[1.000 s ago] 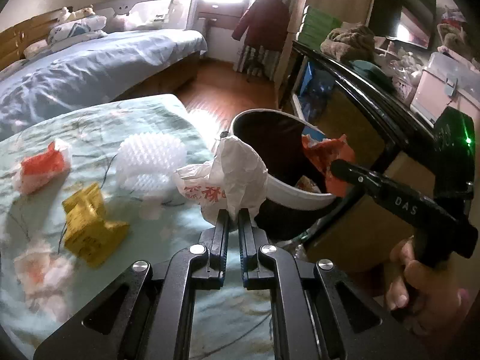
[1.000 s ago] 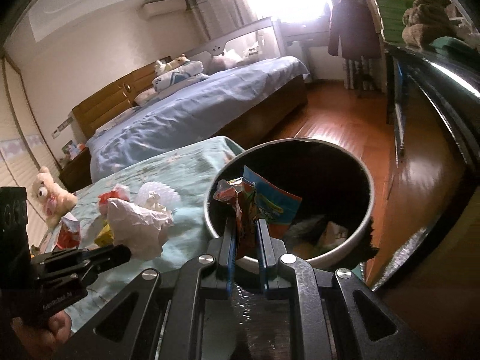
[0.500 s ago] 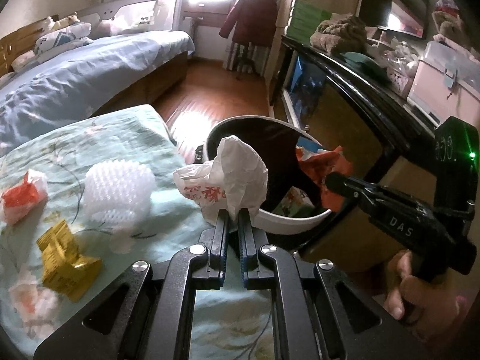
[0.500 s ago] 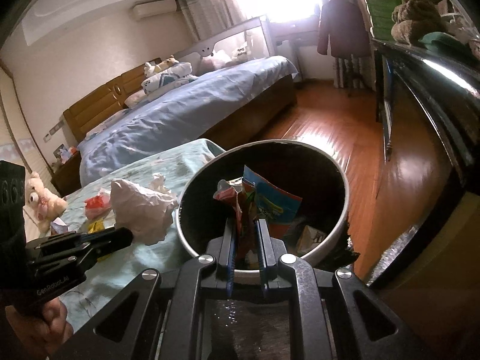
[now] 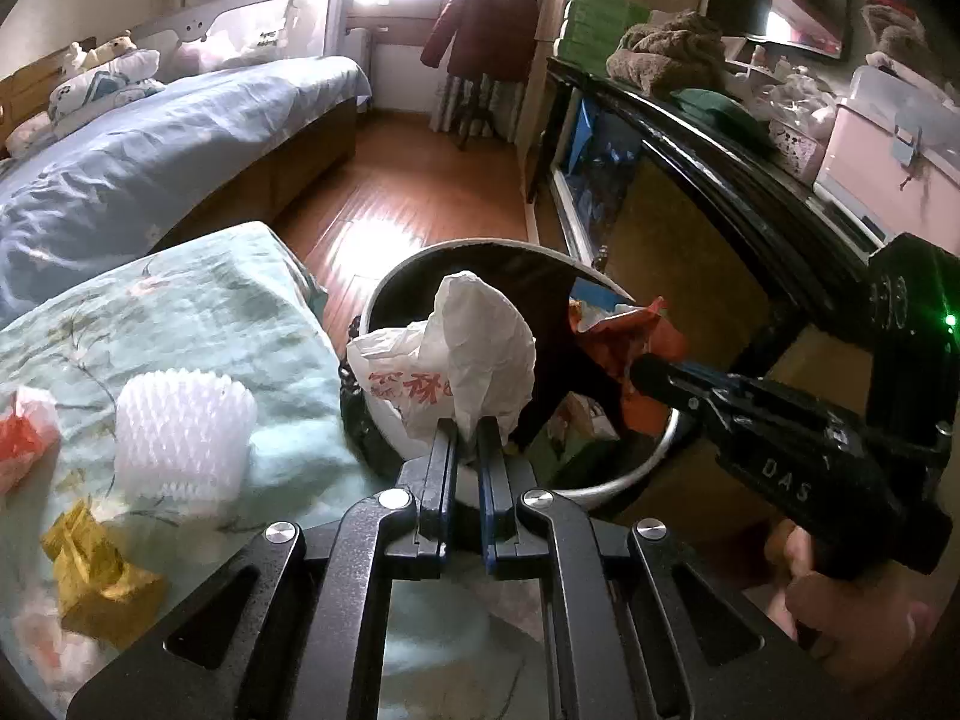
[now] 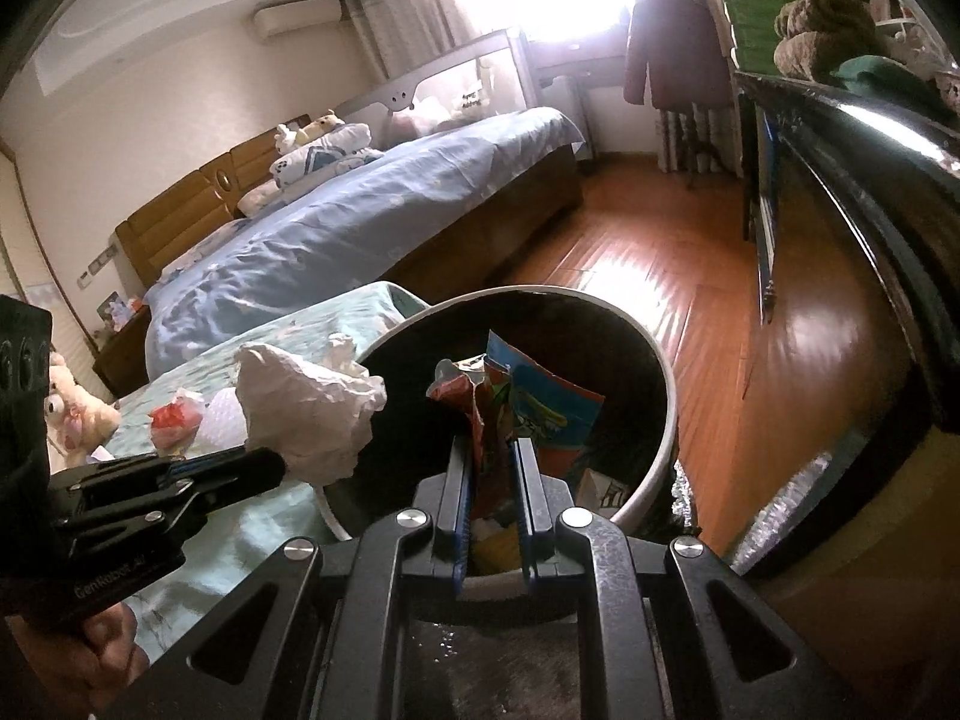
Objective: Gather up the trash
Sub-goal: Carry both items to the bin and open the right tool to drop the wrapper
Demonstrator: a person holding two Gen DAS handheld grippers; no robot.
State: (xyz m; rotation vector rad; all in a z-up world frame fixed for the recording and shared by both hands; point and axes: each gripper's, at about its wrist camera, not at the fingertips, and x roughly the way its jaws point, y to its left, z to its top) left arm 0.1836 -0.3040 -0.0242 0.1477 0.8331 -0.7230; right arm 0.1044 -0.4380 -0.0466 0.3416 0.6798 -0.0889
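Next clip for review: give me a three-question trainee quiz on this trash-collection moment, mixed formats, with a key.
1. True or false: the left gripper holds a crumpled white plastic bag.
2. Multiple choice: the right gripper holds its snack wrapper (A) over the green bedspread, (B) over the open trash bin, (C) over the wooden floor.
3. Fill in: on the green bedspread, the piece lying nearest the bin is the white ___.

Key: 1 true; 2 B; 3 foam net sleeve. A yellow wrapper and a red-and-white wrapper also wait there.
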